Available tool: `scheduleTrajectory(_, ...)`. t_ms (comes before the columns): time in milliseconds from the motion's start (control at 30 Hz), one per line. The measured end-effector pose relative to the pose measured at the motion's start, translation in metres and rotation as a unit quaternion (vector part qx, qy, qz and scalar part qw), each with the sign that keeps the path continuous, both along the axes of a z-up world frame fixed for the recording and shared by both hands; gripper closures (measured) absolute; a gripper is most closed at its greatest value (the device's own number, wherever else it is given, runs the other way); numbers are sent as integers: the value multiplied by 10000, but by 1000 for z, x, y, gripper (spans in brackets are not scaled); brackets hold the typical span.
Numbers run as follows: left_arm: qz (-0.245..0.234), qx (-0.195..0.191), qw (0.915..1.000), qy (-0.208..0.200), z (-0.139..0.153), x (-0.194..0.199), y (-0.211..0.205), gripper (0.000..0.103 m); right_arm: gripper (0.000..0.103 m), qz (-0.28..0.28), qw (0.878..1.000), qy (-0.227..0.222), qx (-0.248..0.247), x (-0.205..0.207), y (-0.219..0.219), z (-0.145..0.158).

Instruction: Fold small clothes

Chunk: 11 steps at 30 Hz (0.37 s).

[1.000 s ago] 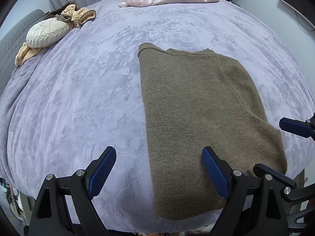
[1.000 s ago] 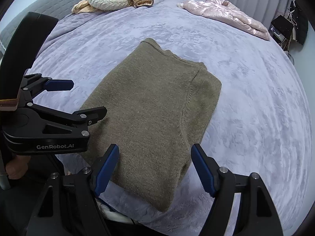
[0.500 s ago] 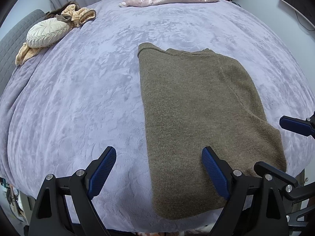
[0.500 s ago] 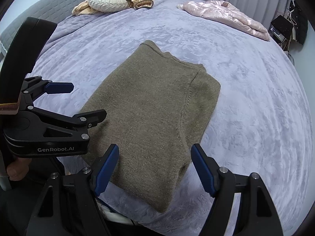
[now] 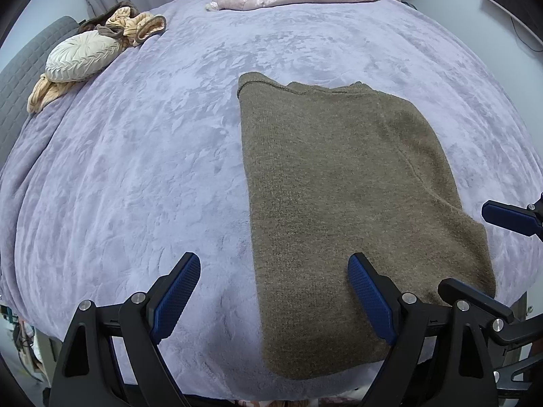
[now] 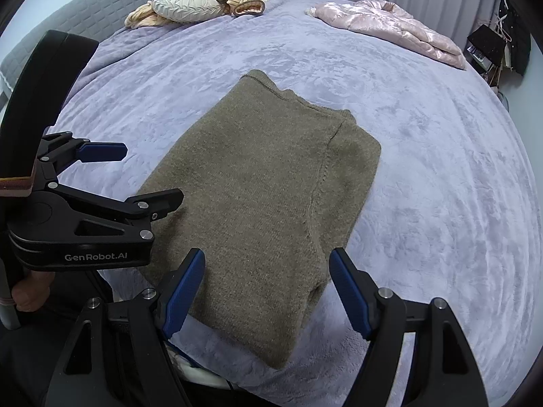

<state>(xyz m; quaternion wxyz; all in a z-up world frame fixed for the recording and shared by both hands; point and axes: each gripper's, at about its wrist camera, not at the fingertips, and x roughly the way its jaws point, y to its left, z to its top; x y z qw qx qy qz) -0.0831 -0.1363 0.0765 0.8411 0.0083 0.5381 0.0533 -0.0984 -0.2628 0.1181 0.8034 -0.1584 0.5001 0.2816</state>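
An olive-brown knit sweater (image 5: 342,186) lies folded into a long rectangle on the lavender bed cover (image 5: 142,169), its near end at the bed's front edge. It also shows in the right wrist view (image 6: 264,196). My left gripper (image 5: 273,291) is open and empty, held above the sweater's near left edge. It shows at the left in the right wrist view (image 6: 135,176). My right gripper (image 6: 268,288) is open and empty above the sweater's near end. One of its fingers (image 5: 509,217) shows at the right of the left wrist view.
A cream round pillow (image 5: 81,56) with tan and brown clothes (image 5: 135,27) lies at the far left by the grey headboard (image 6: 101,3). A pink satin jacket (image 6: 390,30) lies at the far side. Dark furniture (image 6: 488,47) stands beyond the bed's right side.
Both grippers have stayed open and almost still. The right wrist view has drawn back very slightly. The sweater has not moved.
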Motion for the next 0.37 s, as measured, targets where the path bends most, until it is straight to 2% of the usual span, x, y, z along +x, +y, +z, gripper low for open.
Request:
scheduleTrajectory(200,-96,44,9999,-91,5,-1,-6,13,25,-41,10000,36,73,0,-3,-3)
scheduleTrajectory(367,-347,86,9990,-281,22,3,-27,13,25,-204,9996,22,213,3,-15,-5)
